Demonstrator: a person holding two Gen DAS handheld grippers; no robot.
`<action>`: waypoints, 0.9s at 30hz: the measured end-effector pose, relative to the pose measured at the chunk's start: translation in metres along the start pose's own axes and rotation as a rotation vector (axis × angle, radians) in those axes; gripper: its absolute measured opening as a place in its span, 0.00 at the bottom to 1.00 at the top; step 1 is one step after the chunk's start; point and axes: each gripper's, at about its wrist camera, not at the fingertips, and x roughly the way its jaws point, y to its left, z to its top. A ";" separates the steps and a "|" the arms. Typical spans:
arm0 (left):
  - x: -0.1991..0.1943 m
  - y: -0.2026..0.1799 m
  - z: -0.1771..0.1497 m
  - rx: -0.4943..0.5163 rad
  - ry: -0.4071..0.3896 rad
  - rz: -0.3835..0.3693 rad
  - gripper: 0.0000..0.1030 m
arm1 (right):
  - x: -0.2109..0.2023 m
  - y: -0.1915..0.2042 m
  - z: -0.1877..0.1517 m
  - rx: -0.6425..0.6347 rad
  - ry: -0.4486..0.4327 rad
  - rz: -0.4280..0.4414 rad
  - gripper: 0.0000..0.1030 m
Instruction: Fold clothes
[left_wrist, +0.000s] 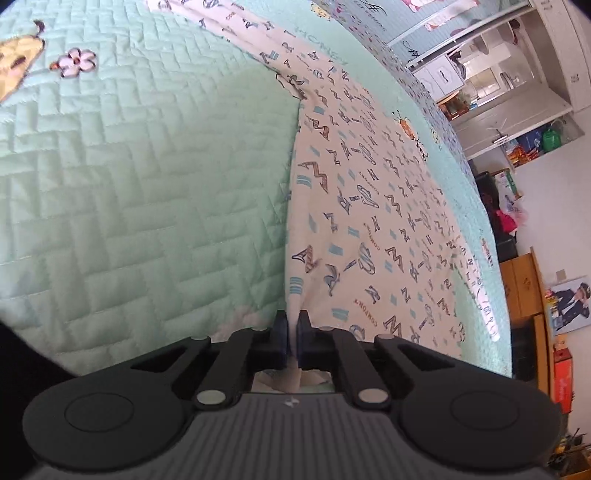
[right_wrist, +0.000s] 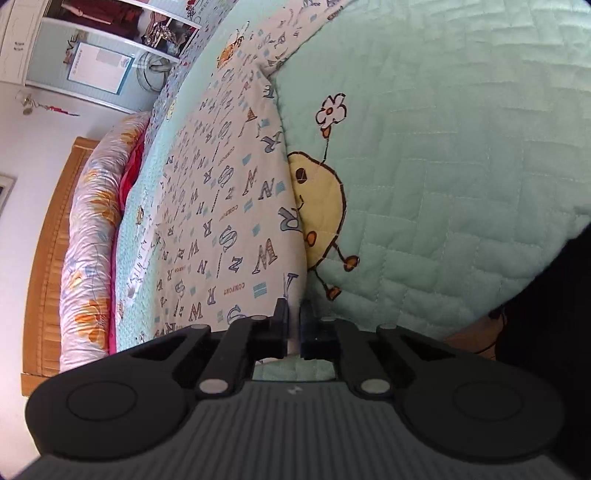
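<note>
A white garment printed with blue and grey letters lies spread flat on a mint green quilted bedspread. My left gripper is shut on the garment's near edge, with a fold of the cloth pinched between its dark pads. In the right wrist view the same garment stretches away to the upper left. My right gripper is shut on another part of that near edge, next to a yellow chick stitched on the bedspread.
A rolled flowered duvet and a wooden headboard line the bed's far side. Shelves and cupboards, wooden furniture and a white wall stand beyond the bed. A dark shape fills the lower right corner.
</note>
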 end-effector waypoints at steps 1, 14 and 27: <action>-0.005 0.001 -0.001 0.009 -0.004 -0.005 0.03 | -0.006 0.003 -0.001 -0.006 -0.010 -0.001 0.04; -0.009 0.010 0.000 0.025 -0.009 0.059 0.08 | -0.011 0.001 0.010 -0.015 0.019 -0.110 0.06; -0.048 -0.071 0.010 0.355 -0.145 0.178 0.43 | -0.023 0.021 0.055 -0.046 -0.191 -0.125 0.70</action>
